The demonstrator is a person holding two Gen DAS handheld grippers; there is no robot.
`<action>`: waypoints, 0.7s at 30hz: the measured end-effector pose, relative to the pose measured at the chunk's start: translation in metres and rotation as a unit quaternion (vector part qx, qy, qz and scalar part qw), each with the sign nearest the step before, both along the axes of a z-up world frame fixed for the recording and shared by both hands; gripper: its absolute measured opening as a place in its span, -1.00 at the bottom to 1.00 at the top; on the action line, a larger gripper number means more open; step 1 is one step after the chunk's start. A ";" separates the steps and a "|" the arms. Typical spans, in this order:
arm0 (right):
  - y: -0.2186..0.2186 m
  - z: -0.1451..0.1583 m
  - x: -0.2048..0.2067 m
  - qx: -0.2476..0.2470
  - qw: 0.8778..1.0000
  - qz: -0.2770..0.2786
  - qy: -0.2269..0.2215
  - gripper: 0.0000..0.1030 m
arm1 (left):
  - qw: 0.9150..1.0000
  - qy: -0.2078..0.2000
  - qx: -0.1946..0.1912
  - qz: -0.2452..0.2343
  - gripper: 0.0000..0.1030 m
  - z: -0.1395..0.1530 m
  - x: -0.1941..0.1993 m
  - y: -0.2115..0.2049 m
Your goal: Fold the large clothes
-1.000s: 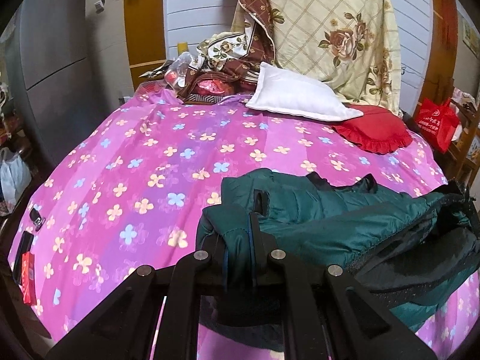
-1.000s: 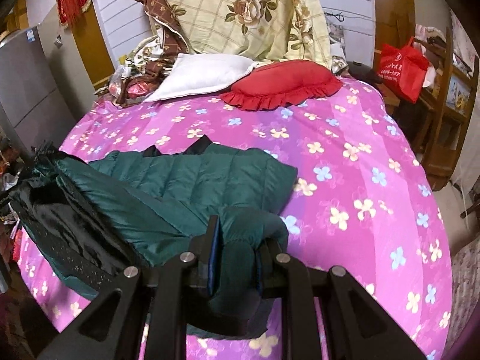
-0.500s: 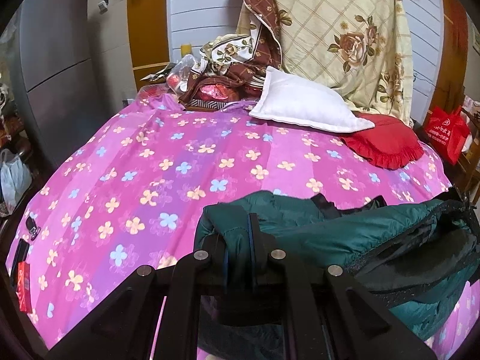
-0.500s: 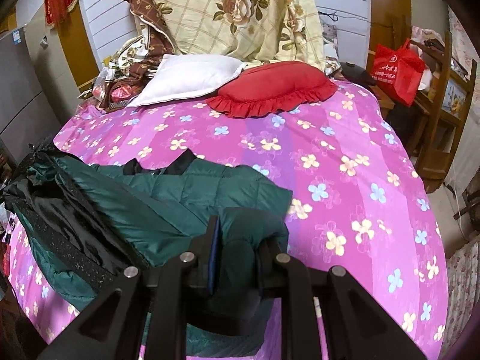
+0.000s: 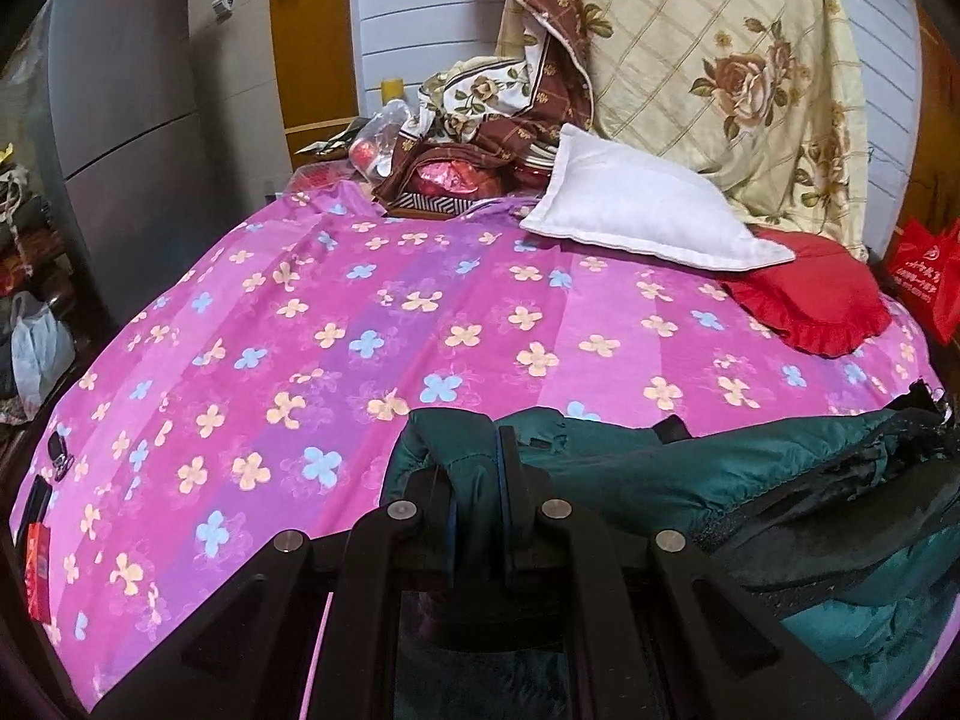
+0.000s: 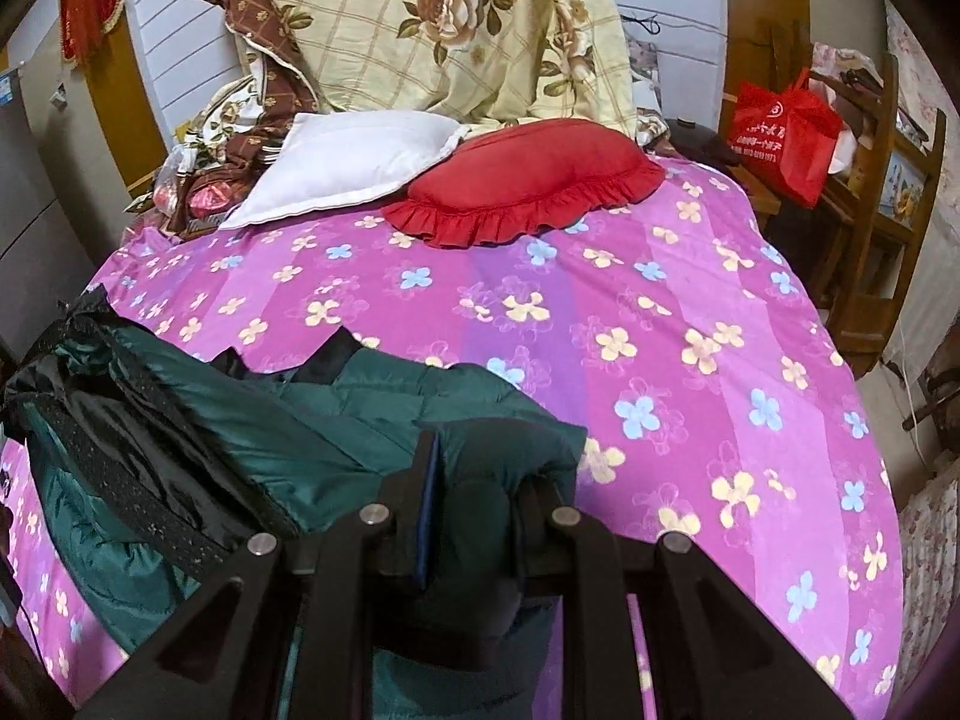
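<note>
The jacket (image 6: 252,420) lies on the bed (image 6: 690,324) at its near edge; behind it two pillows (image 6: 528,180) sit, seemingly overlapping, before a hanging quilt (image 6: 456,18).

One dark green padded jacket (image 5: 630,468) lies on one bed covered by a pink flowered sheet (image 5: 360,324). Two pillows sit at the far end: one white pillow (image 6: 354,159) and one red frilled cushion (image 6: 528,180). One floral quilt (image 6: 468,18) hangs behind them. One red bag (image 6: 780,132) stands beside the bed. Two grippers are present.
</note>
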State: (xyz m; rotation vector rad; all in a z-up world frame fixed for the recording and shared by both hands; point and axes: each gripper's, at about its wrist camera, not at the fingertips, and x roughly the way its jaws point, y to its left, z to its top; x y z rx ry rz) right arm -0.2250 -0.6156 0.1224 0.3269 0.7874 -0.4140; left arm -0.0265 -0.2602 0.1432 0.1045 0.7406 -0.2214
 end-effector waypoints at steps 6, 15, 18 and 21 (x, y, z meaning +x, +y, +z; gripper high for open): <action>-0.010 -0.023 0.020 0.009 1.000 -0.013 0.014 -0.63 | 1.000 0.000 0.017 0.006 -1.00 -0.021 0.013 -0.013; -0.022 -0.055 0.040 0.021 0.999 -0.019 0.035 -0.63 | 0.999 0.001 0.030 0.010 -1.00 -0.042 0.027 -0.027; -0.022 -0.062 0.045 0.018 0.999 -0.019 0.038 -0.63 | 0.999 0.004 0.034 0.011 -1.00 -0.049 0.032 -0.030; -0.025 -0.067 0.049 0.021 0.999 -0.021 0.039 -0.64 | 0.999 0.004 0.040 0.013 -1.00 -0.055 0.036 -0.034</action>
